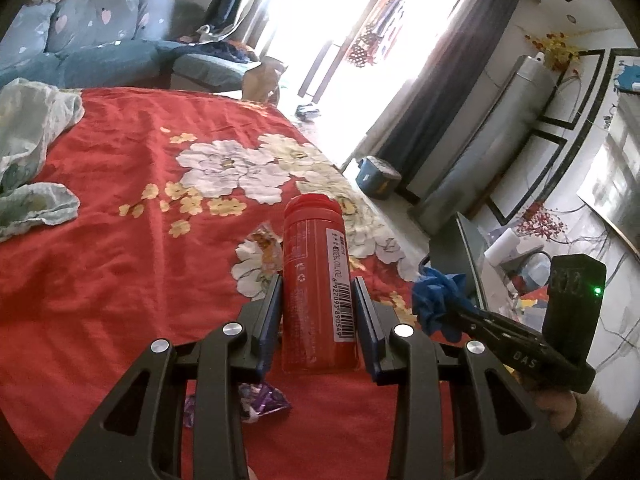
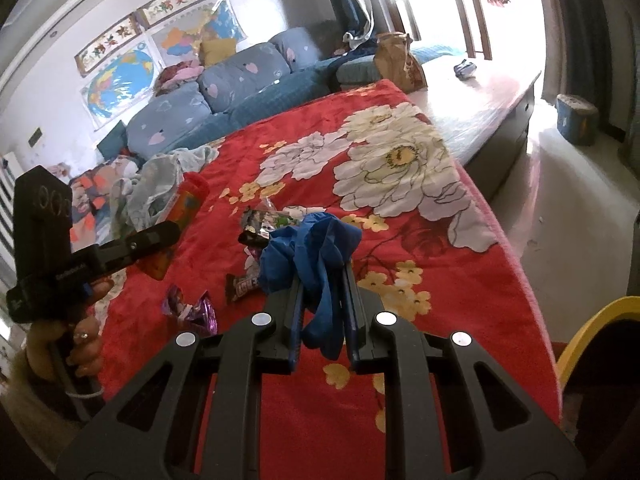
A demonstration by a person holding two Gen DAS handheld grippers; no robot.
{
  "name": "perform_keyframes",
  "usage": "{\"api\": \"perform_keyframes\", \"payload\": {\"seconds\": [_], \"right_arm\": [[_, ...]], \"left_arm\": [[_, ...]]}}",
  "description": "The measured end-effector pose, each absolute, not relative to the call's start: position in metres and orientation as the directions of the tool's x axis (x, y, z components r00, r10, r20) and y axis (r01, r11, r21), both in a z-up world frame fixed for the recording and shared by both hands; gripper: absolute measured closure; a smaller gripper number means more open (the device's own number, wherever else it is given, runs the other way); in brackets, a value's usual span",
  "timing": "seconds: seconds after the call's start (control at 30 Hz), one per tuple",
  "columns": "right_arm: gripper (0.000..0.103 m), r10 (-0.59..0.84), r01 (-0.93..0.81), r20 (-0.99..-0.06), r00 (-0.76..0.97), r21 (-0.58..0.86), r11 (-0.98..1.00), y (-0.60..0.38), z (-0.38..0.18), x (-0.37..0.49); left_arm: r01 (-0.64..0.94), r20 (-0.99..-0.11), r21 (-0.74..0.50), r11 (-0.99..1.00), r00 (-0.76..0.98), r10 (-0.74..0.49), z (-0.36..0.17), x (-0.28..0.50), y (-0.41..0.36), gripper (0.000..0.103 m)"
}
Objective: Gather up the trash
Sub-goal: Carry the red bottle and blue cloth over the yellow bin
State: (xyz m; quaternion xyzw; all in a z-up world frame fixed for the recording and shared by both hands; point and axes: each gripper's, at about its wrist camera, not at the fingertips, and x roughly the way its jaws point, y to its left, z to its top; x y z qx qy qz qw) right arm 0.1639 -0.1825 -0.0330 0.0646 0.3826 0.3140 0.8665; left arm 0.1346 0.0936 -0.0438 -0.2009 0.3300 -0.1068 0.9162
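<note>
The left gripper (image 1: 316,304) is clamped on one red bottle (image 1: 316,280), its two pads pressing the bottle's sides; the bottle stands roughly upright between them, lifted clear of the red floral blanket (image 1: 120,220). The right gripper (image 2: 322,300) is closed tight on one crumpled blue glove (image 2: 316,248), which bunches above the fingertips and hangs down between them. In the left wrist view that glove and gripper show just right of the bottle.

Still lying on the blanket are loose wrappers, at least four (the fisheye blurs the small ones). One purple foil wrapper (image 2: 192,308) sits near, to the left. One brown candy wrapper (image 2: 240,286) lies just beside the glove, one dark shiny wrapper (image 2: 254,234) a little farther off, and a green-printed one (image 2: 286,218) lies touching it. A pale crumpled plastic bag (image 2: 156,188) rests at the far left of the blanket. At the near right edge of the right wrist view one yellow-rimmed bin (image 2: 592,332) shows beside the bed. A blue sofa (image 2: 224,92) stands beyond the blanket's far side.
</note>
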Motion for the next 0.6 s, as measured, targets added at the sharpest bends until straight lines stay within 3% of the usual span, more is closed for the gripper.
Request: {"api": "perform_keyframes", "payload": {"seconds": [0.6], "right_arm": [[0.091,0.538,-0.424,-0.604,0.588,0.336,0.841,-0.238,-0.016,0.148]], "left_arm": [[0.168,-0.541,-0.410,0.896,0.746,-0.388,-0.028,0.127,0.050,0.070]]}}
